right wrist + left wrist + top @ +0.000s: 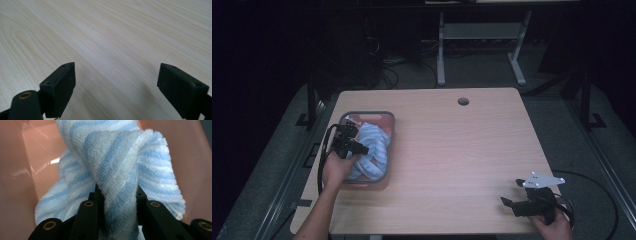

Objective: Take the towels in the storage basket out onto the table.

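A blue-and-white striped towel (376, 146) lies bunched in a pink tub with a grey rim (367, 113) on the table's left side. My left gripper (358, 148) reaches into the tub from its near left and is shut on a fold of the towel (120, 162); the cloth is pinched between the black jaws (117, 195), with the pink tub wall (17, 185) behind. My right gripper (511, 192) rests low at the table's near right corner, open, with bare wood between its jaws (116, 85).
The light wooden table (452, 145) has a round cable hole (463, 101) near its far edge. Cables trail from both grippers. A metal desk frame (482, 45) stands on the dark floor beyond the table.
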